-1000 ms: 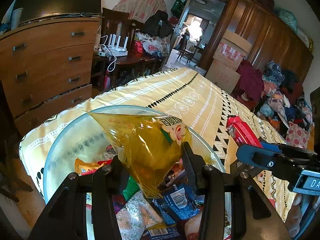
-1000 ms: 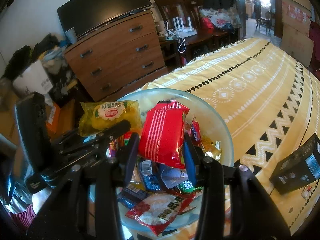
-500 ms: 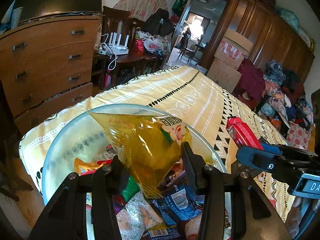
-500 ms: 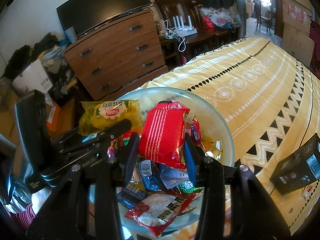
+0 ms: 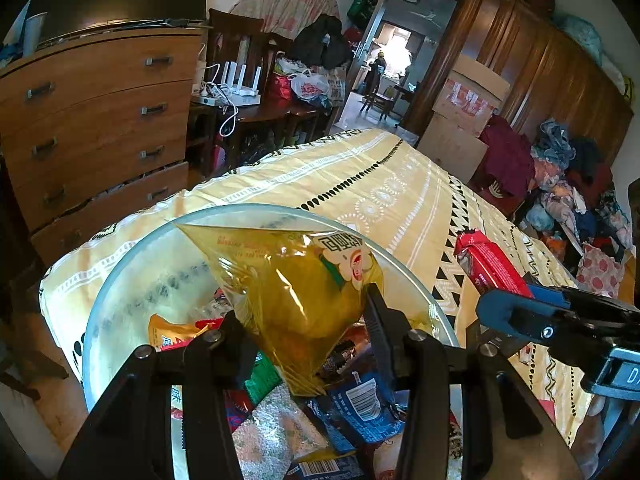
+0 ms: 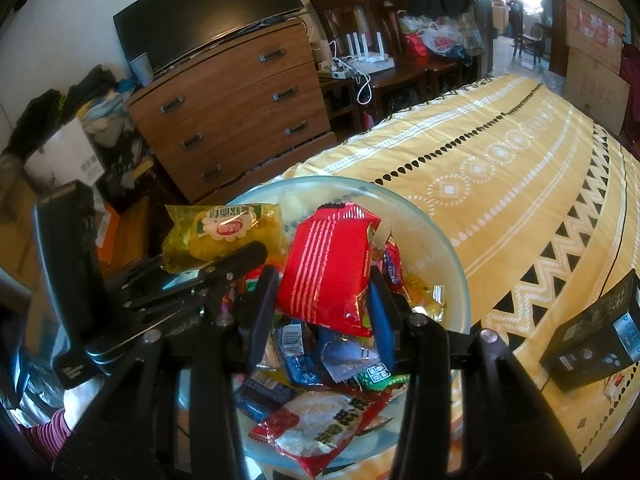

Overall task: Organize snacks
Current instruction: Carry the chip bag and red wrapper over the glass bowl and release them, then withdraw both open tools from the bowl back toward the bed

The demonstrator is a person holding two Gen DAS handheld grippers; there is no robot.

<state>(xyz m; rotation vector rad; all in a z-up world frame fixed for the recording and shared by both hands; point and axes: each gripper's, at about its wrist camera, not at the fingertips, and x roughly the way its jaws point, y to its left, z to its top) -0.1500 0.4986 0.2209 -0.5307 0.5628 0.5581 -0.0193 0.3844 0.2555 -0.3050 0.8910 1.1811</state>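
A clear glass bowl (image 5: 120, 264) full of mixed snack packets stands on the yellow patterned cloth (image 5: 384, 196). My left gripper (image 5: 304, 320) is shut on a yellow transparent snack packet (image 5: 296, 276) and holds it over the bowl. My right gripper (image 6: 324, 292) is shut on a red striped snack packet (image 6: 328, 264) and holds it over the same bowl (image 6: 432, 240). The yellow packet (image 6: 224, 236) and left gripper show at the left of the right wrist view. The red packet (image 5: 488, 264) shows at the right of the left wrist view.
A black box (image 6: 596, 340) lies on the cloth right of the bowl. A wooden chest of drawers (image 5: 92, 120) stands beyond the table's left edge, with chairs and a side table (image 5: 264, 104) behind. Piled clothes (image 5: 568, 184) and a wardrobe are at the far right.
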